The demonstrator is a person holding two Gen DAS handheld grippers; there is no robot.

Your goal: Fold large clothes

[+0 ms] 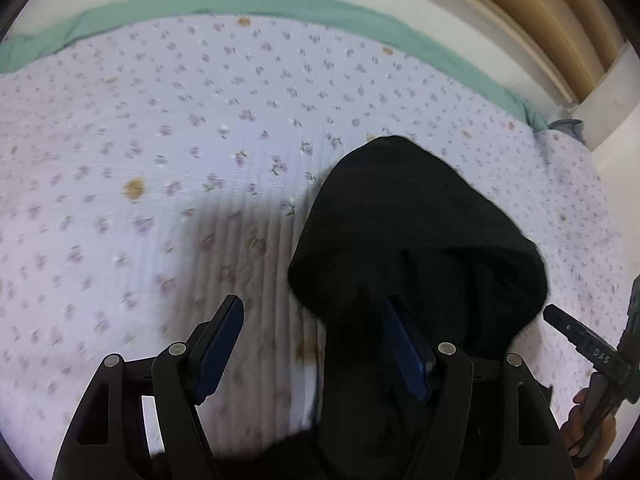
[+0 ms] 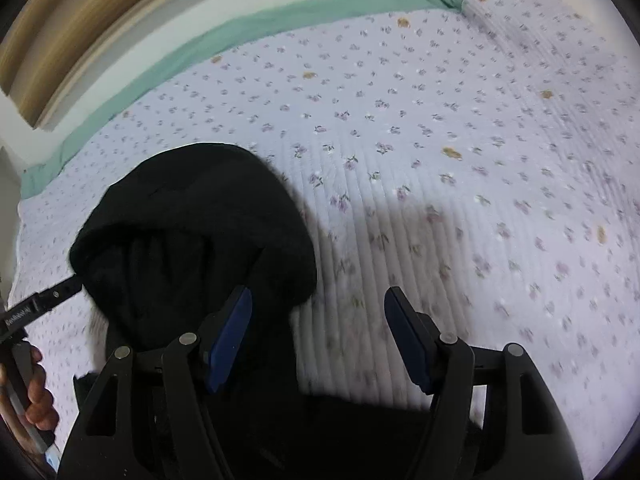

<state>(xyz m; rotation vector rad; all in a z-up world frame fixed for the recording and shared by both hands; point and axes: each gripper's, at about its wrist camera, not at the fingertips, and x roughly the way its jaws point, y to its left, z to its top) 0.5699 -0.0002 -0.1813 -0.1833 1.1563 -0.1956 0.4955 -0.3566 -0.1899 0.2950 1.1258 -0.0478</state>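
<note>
black hoodie point(image 1: 416, 240) lies at lower centre on the quilt point(image 1: 160, 140). left gripper point(image 1: 316, 344) and right gripper point(image 2: 318, 336) both spread, grasping nothing. risk: a pad snags the hood and bunches it.

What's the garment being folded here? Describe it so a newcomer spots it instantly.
Start from the lilac floral quilted bedspread covering the bed, with its mint-green sheet edge along the far side. On it lies a black fleecy hooded garment, hood rounded and pointing toward that edge. It is the only dark, unpatterned thing on the bed.
</note>
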